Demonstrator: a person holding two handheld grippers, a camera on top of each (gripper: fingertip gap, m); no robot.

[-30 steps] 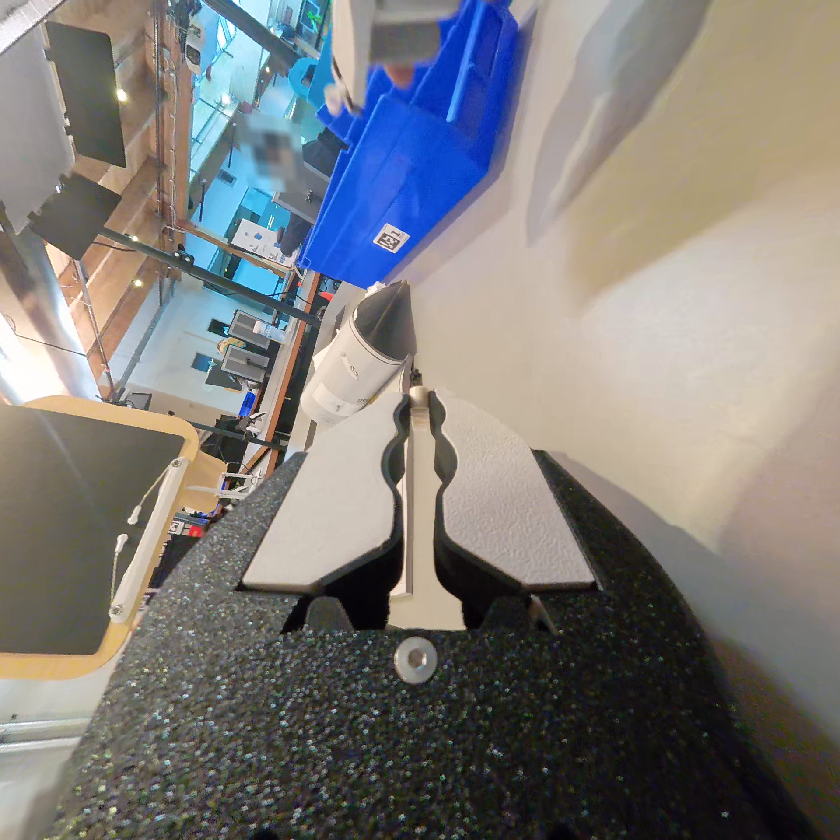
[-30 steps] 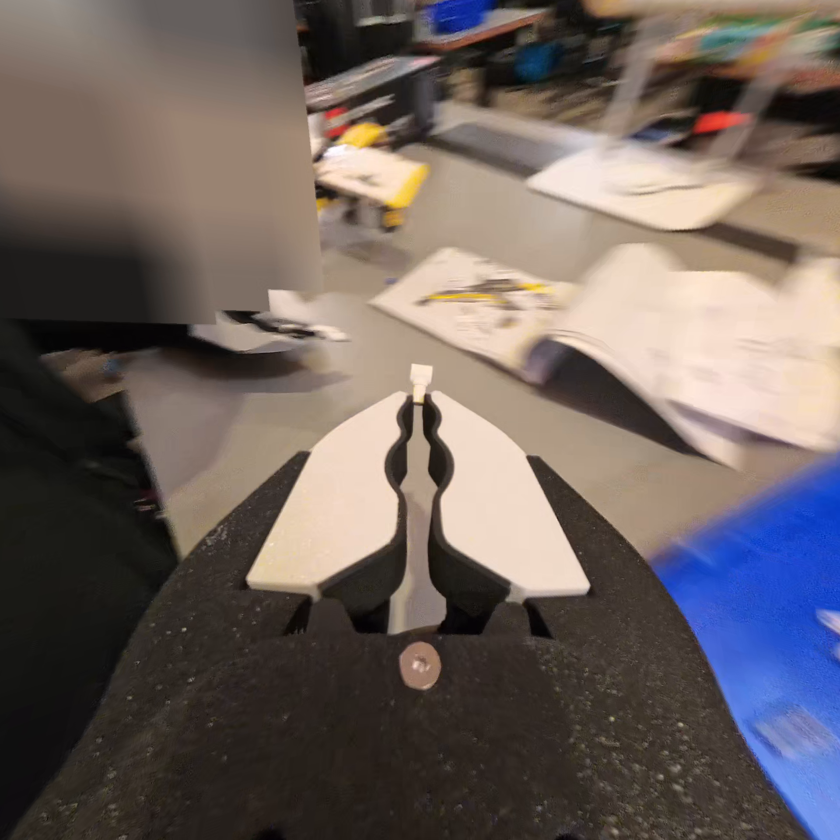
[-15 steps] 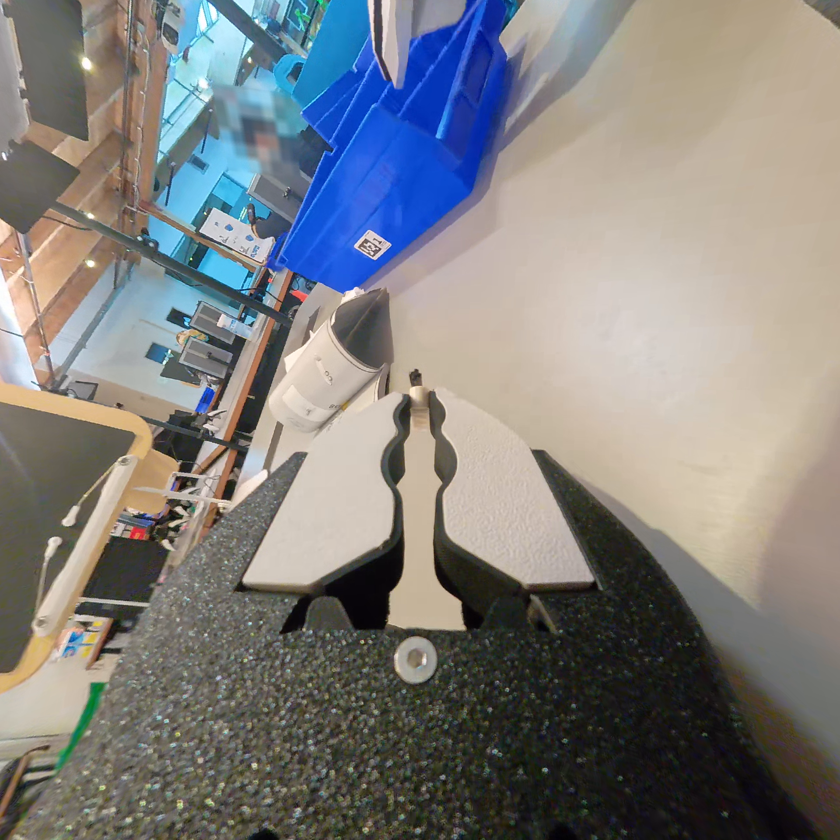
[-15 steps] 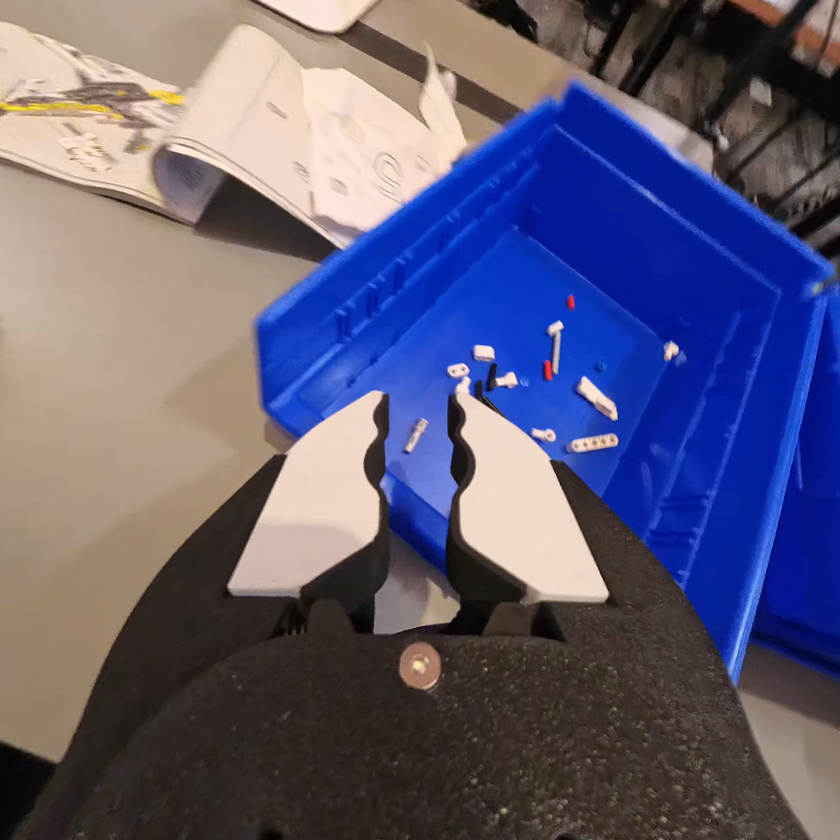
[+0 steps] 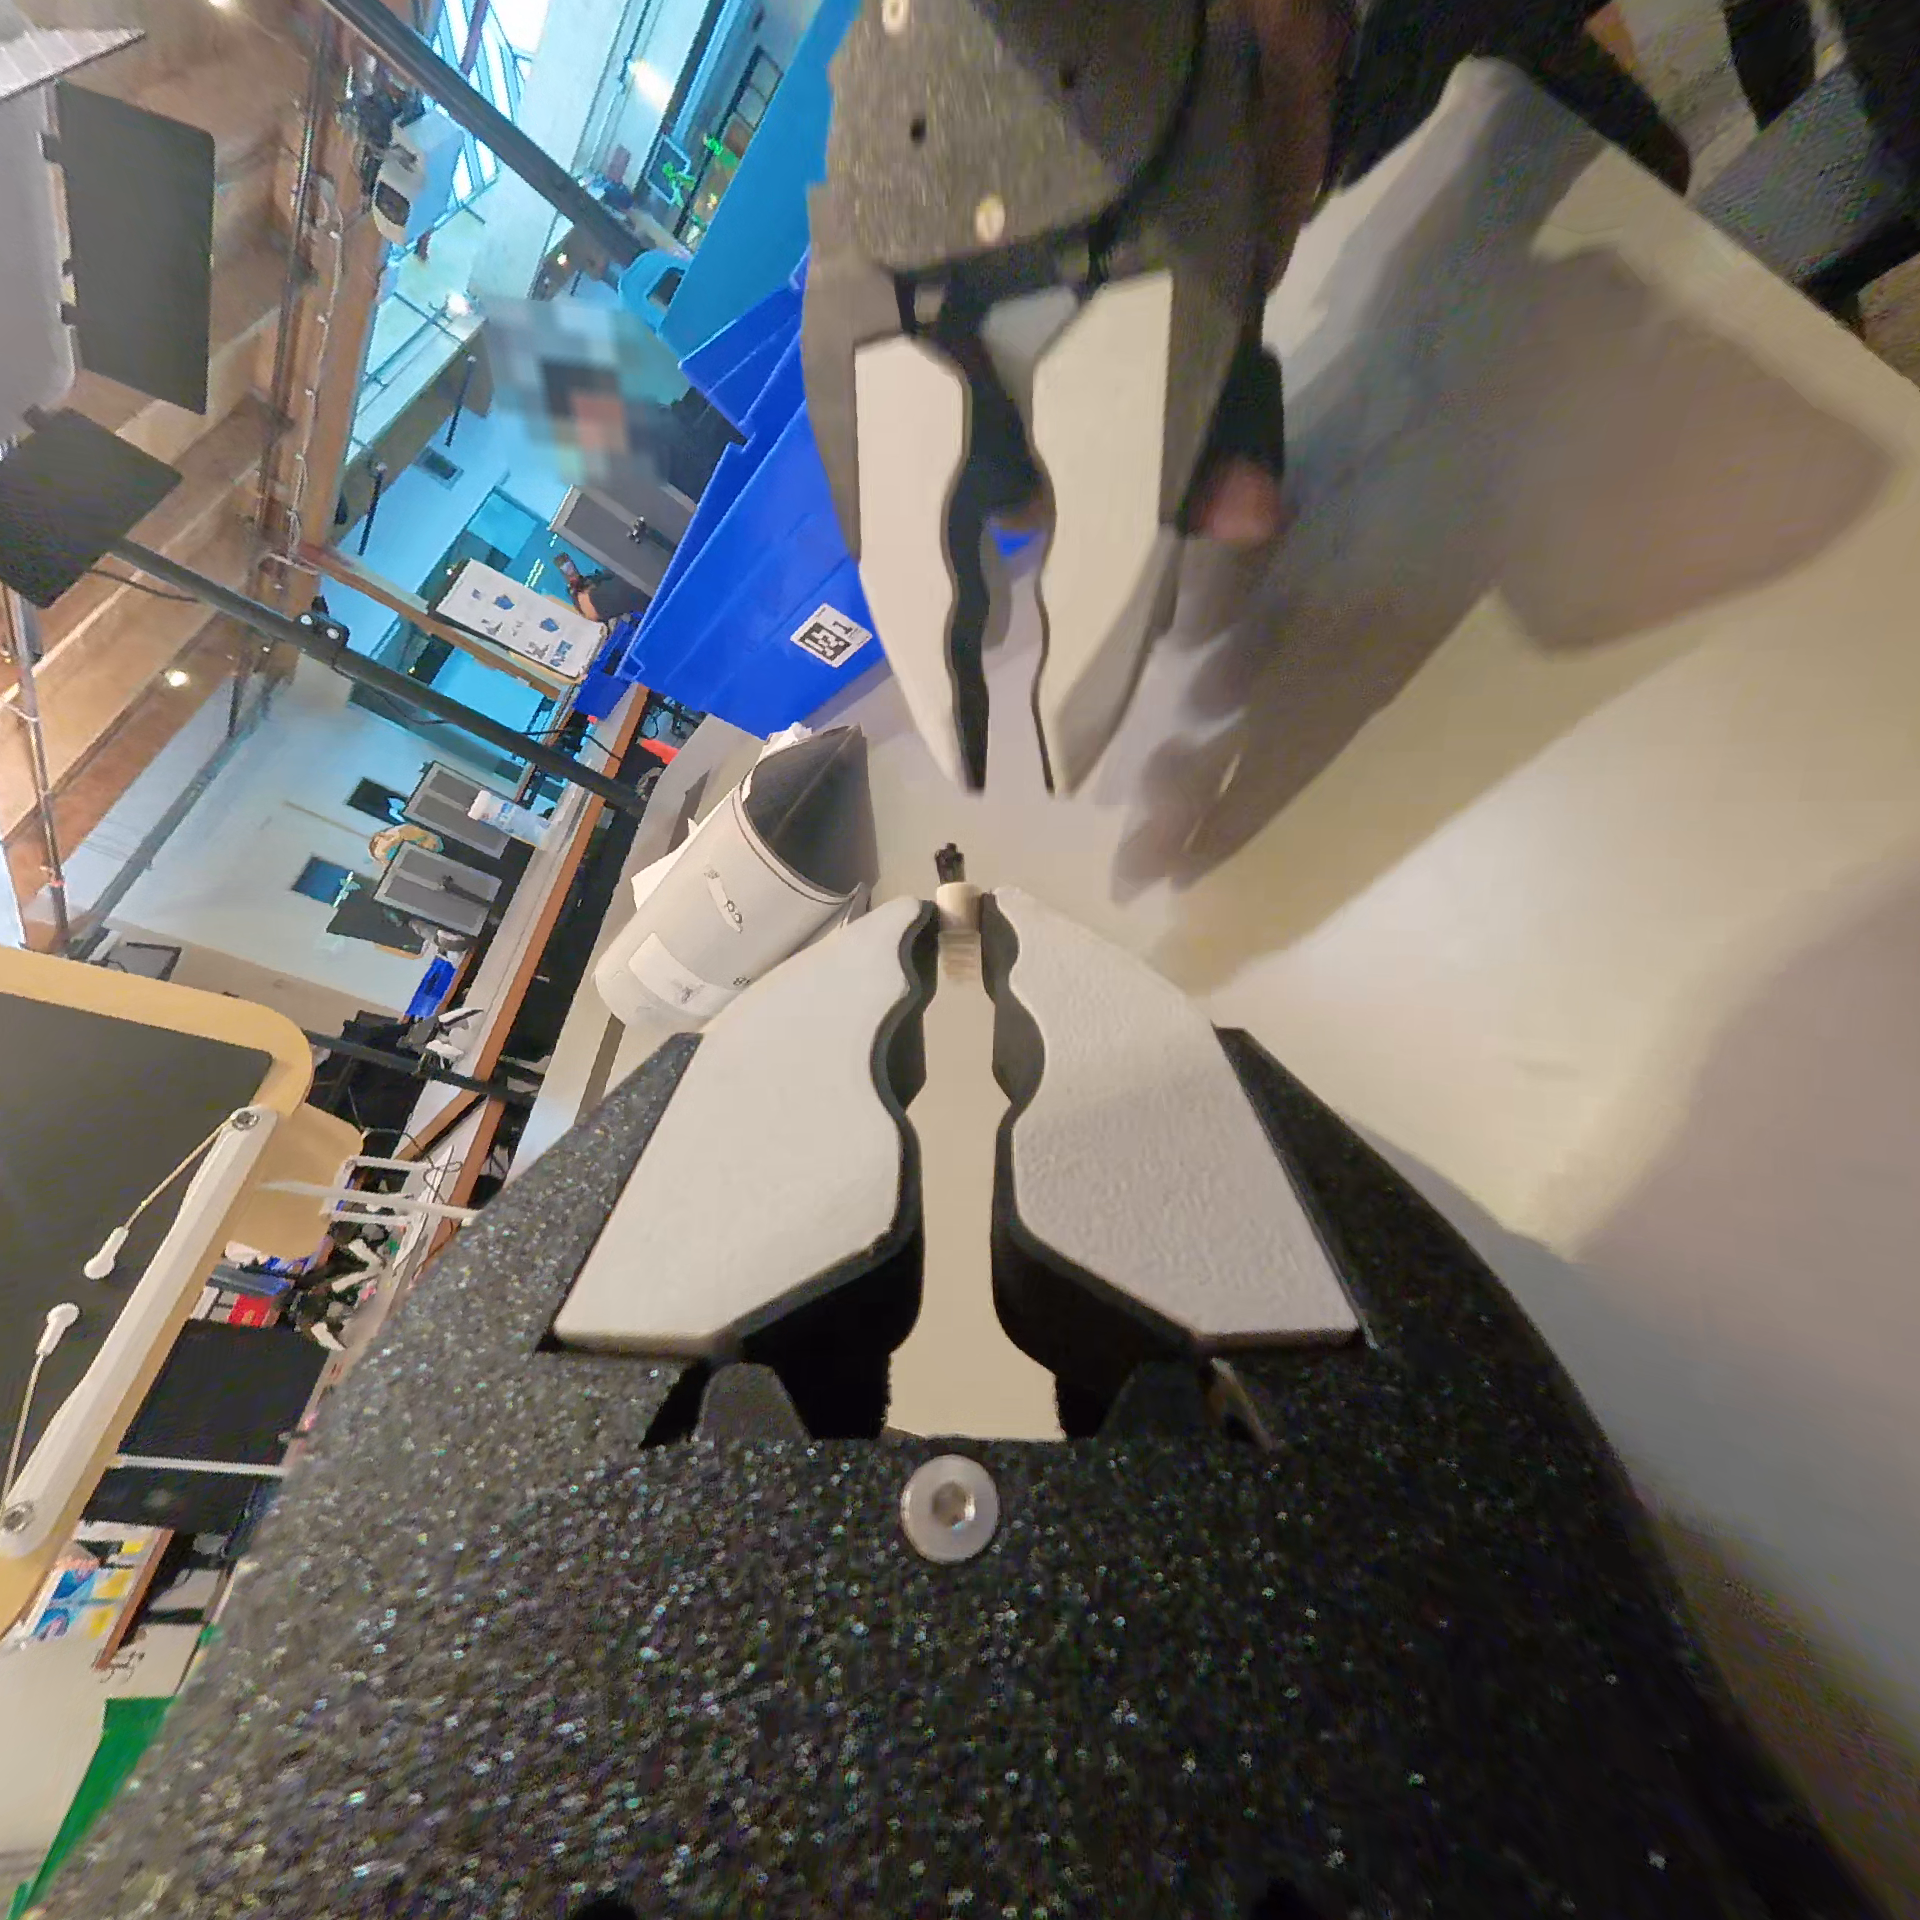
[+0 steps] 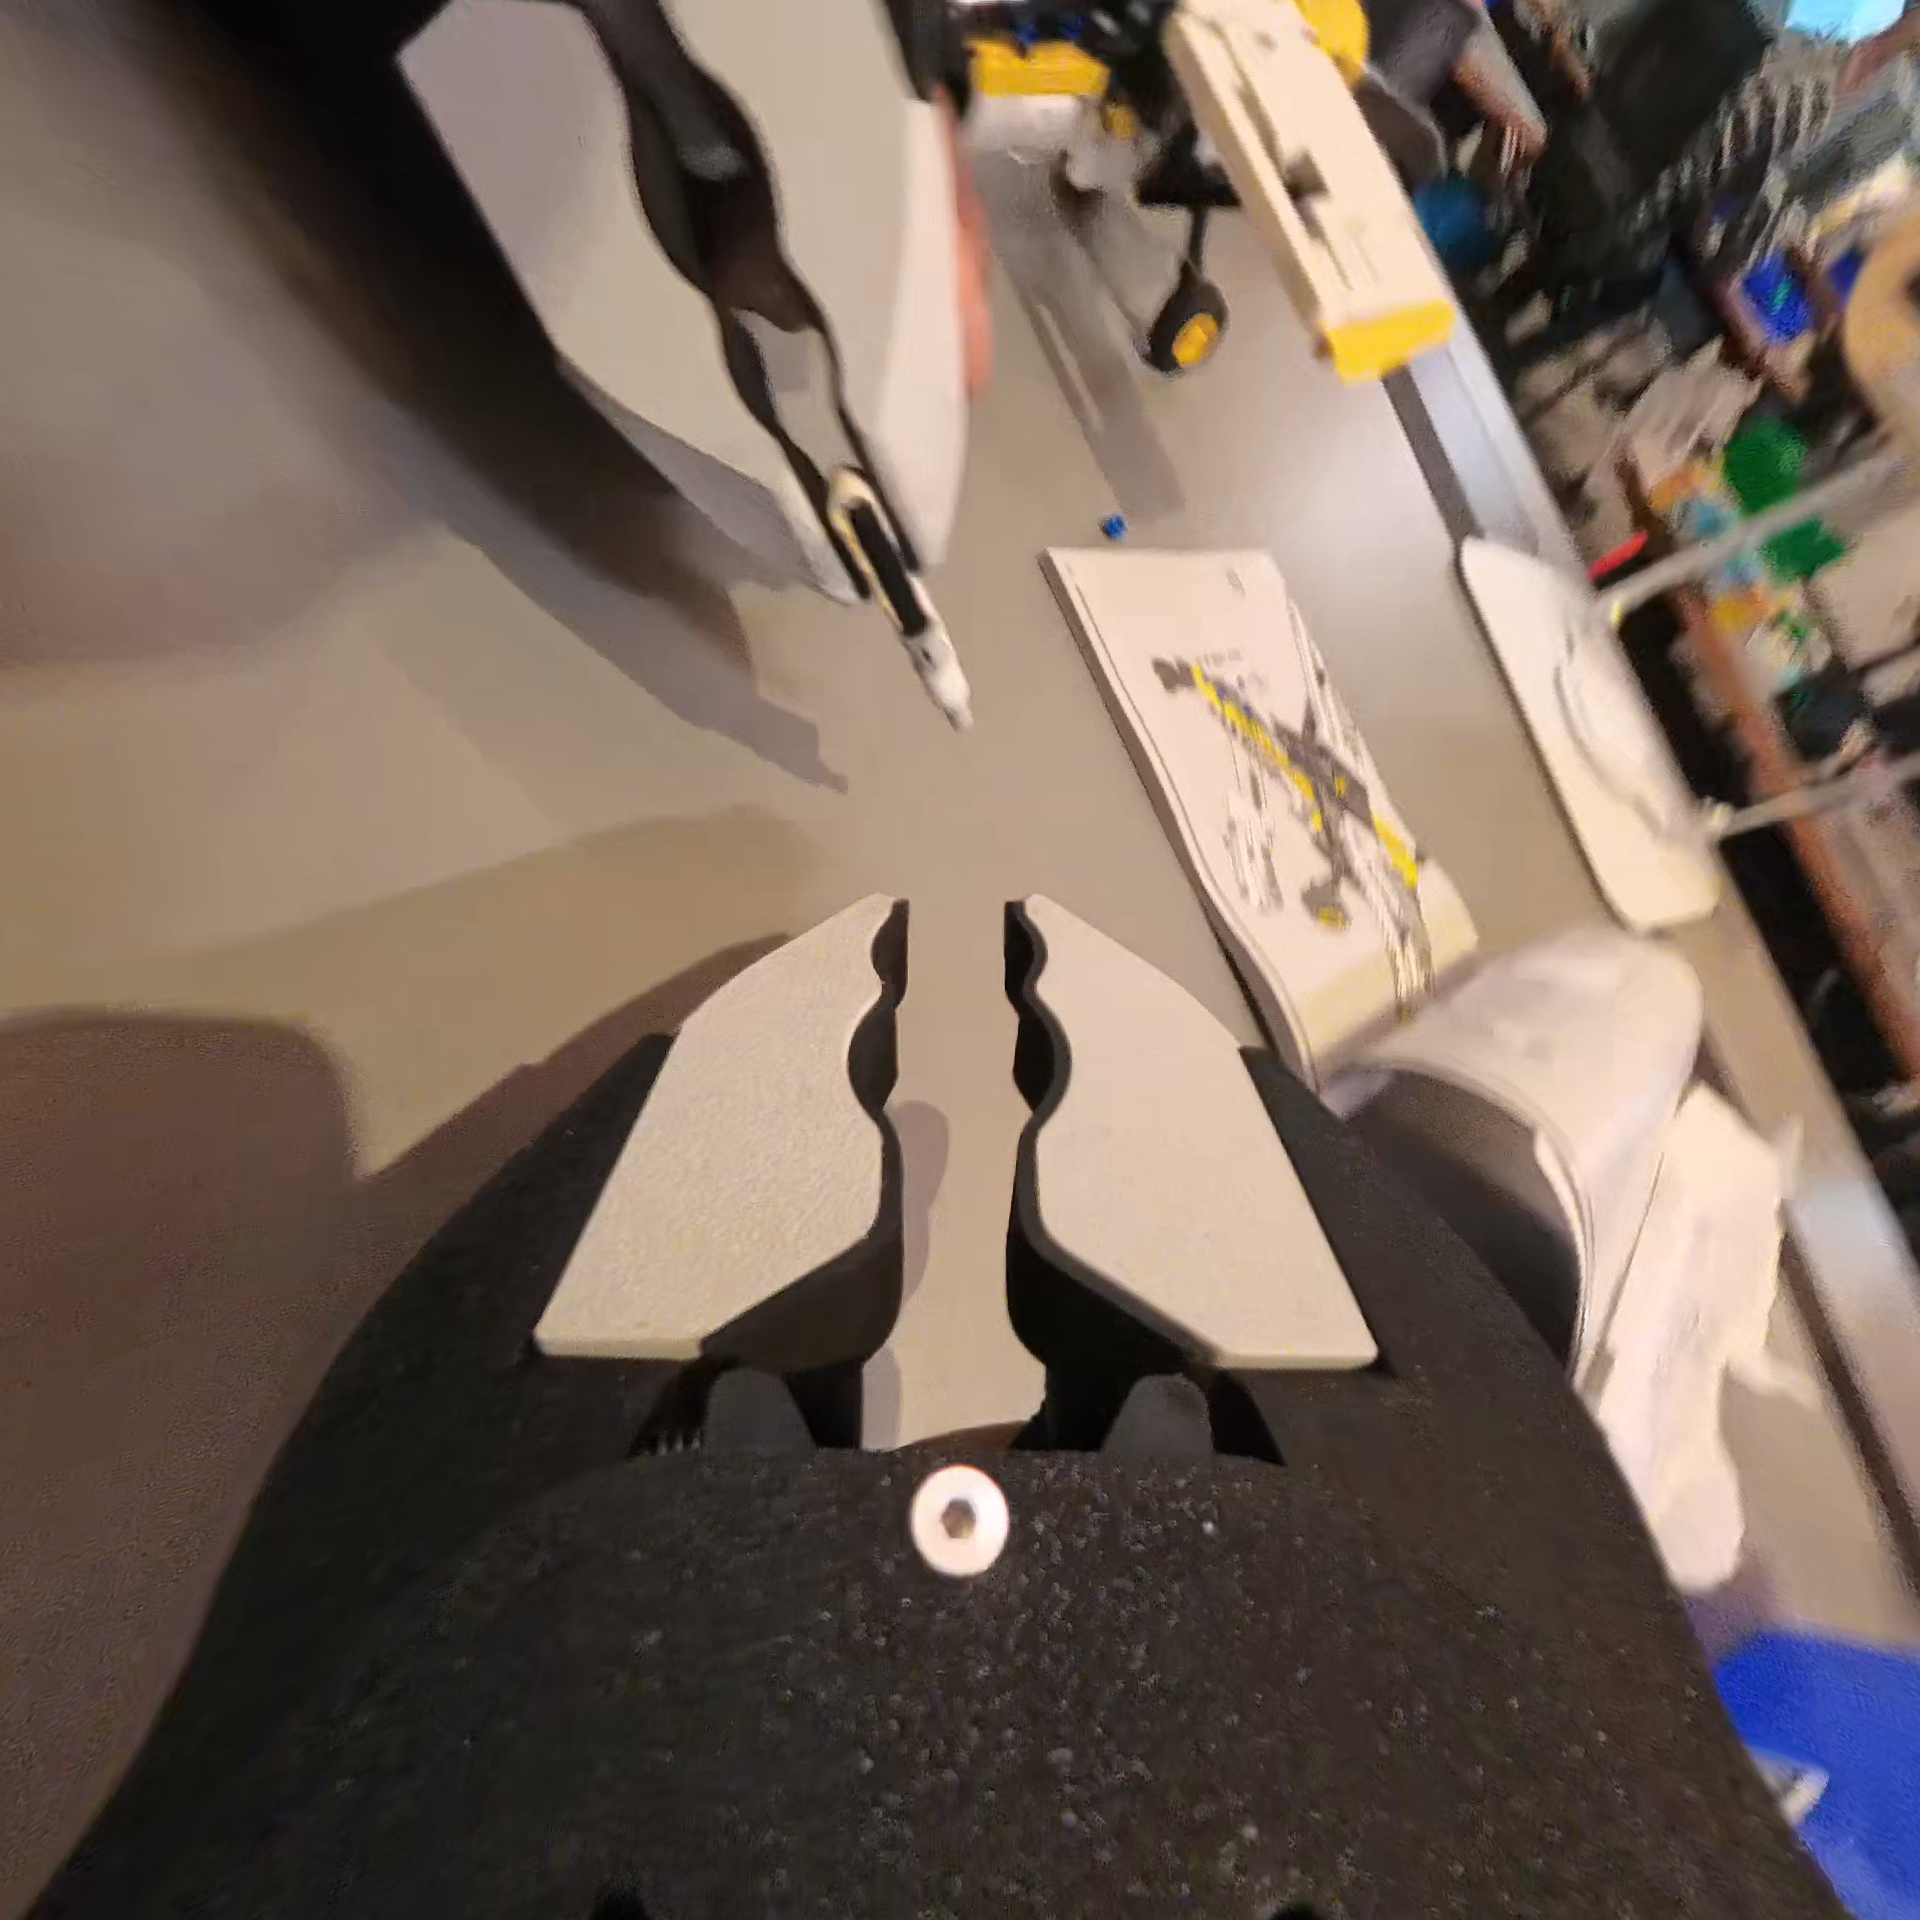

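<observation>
L gripper [image 5: 957, 914] jaws pinch white peg [image 5: 956, 902]; R gripper [image 6: 954, 909] empty.

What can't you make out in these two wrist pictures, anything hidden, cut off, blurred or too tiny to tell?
- Small white piece in the left gripper: too small to identify; its black tip is a speck.
- Booklet, right wrist view: motion blur smears the drawing.
- Blue bin, left wrist view: the right gripper covers its right part, inside unseen.
- Blue bin corner: cut off by the frame edge.
- Background person, left wrist view: mosaicked.
</observation>
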